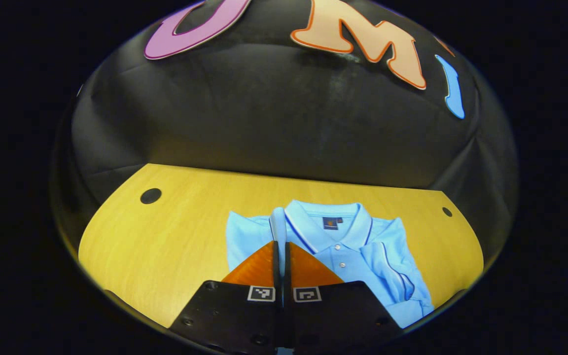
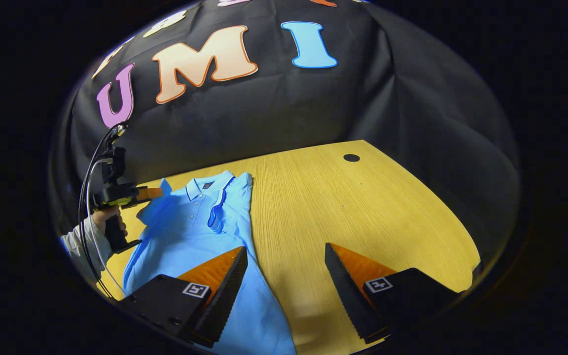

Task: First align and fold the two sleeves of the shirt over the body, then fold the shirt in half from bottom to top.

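One light blue polo shirt [image 2: 190,222] on the wooden table [image 2: 343,207]. Left gripper [image 1: 282,244] pinches its left sleeve [image 1: 277,222]; right gripper [image 2: 286,256] hangs wide open, holding nothing.

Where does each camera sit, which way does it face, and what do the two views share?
Left gripper view: rides the left gripper, above the table, facing the shirt collar; fingers pinch the sleeve.
Right gripper view: rides the open right gripper, facing the table's far edge; a hand holds the other gripper.
Shared: shirt, table.
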Demonstrator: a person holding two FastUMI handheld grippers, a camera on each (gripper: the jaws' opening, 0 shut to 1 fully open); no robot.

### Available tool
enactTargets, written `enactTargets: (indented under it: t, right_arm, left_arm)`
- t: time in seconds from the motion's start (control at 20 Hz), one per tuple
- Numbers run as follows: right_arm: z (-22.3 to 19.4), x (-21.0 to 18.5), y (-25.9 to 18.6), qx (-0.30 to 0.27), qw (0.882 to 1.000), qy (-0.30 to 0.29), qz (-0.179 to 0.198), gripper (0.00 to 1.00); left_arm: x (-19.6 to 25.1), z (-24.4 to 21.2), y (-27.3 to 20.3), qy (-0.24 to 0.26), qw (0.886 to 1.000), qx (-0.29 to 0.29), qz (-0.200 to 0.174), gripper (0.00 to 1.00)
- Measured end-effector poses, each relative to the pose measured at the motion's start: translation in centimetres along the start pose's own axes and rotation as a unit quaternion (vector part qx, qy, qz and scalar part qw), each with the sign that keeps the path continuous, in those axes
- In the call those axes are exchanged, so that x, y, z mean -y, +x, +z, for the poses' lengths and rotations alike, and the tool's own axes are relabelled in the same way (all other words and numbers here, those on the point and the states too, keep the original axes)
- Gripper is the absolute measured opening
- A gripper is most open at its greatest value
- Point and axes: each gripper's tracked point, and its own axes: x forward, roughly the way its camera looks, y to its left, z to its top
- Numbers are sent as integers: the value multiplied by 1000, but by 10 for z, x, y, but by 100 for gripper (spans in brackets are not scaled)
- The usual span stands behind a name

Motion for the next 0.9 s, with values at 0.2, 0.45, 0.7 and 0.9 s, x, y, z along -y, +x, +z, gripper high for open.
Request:
enactTargets:
  t: [0.2,0.45,0.7,0.9]
  right_arm:
    - [1,13,-3,-3,1000,-3,1,94]
    - [0,27,-4,-7,1000,-7,9,94]
    - [10,34,-9,5,999,-13,37,98]
    - [21,29,-11,15,996,-25,83,98]
  left_arm:
    - [31,-19,12,1,1000,-18,-13,0]
    - [42,-44,17,25,999,-34,8,0]
    - [75,-40,-9,22,998,-36,-35,100]
    - [72,-27,-68,40,999,4,-8,97]
